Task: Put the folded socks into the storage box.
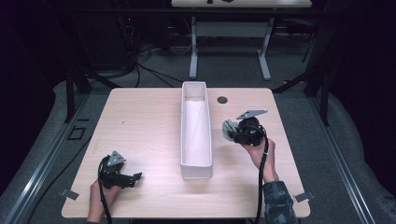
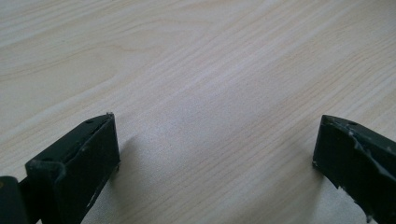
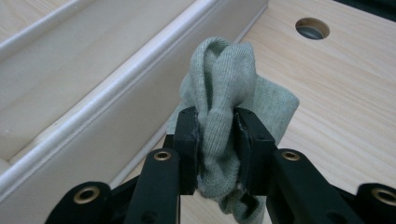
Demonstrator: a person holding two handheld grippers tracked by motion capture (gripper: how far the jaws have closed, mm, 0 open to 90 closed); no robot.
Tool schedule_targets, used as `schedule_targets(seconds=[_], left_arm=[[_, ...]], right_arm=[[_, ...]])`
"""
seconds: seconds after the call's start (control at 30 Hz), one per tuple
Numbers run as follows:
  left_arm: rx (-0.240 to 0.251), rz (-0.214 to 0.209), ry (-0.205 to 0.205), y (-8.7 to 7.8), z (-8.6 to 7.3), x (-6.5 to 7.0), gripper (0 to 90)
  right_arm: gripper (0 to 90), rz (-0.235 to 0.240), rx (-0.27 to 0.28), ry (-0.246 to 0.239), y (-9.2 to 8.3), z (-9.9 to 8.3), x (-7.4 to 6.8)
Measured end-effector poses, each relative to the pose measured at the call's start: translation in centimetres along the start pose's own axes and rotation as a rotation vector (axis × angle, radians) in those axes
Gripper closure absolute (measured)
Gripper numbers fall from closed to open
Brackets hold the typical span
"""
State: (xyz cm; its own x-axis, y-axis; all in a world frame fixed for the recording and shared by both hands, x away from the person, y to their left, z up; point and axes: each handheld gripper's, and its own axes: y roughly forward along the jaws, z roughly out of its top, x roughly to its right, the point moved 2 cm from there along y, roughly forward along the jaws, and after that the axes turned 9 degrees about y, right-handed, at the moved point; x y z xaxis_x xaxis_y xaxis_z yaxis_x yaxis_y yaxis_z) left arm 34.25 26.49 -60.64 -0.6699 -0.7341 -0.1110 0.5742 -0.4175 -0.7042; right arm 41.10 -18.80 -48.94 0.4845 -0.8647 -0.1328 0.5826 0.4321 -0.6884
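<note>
R of white bin (image 1: 196, 91) | R tool (image 3: 215, 128) pinching grey-green sock (image 3: 224, 79) | L tool (image 2: 215, 149) spread, over bare table (image 2: 196, 56)

A pale wood-grain surface (image 1: 144, 121) carries a long, narrow white tray (image 1: 195, 172) lengthwise at its middle, beside a round cable hole (image 1: 222, 100).
</note>
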Motion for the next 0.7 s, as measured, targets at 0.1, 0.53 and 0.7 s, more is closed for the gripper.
schedule_targets(seconds=[0.1, 0.53, 0.7], left_arm=[[0.000, -0.001, 0.002, 0.0, 0.0, 0.0, 0.2], [0.001, 0.000, -0.003, 0.0, 0.0, 0.0, 0.2], [0.000, -0.001, -0.003, 0.0, 0.0, 0.1, 0.2]], right_arm=[[71.7, 0.009, 0.013, -0.009, -0.3, 0.1, -0.4], [71.6, 0.014, 0.023, -0.007, -1.0, 0.0, -0.6], [71.6, 0.029, 0.039, -0.008, -2.0, 0.5, -0.7]])
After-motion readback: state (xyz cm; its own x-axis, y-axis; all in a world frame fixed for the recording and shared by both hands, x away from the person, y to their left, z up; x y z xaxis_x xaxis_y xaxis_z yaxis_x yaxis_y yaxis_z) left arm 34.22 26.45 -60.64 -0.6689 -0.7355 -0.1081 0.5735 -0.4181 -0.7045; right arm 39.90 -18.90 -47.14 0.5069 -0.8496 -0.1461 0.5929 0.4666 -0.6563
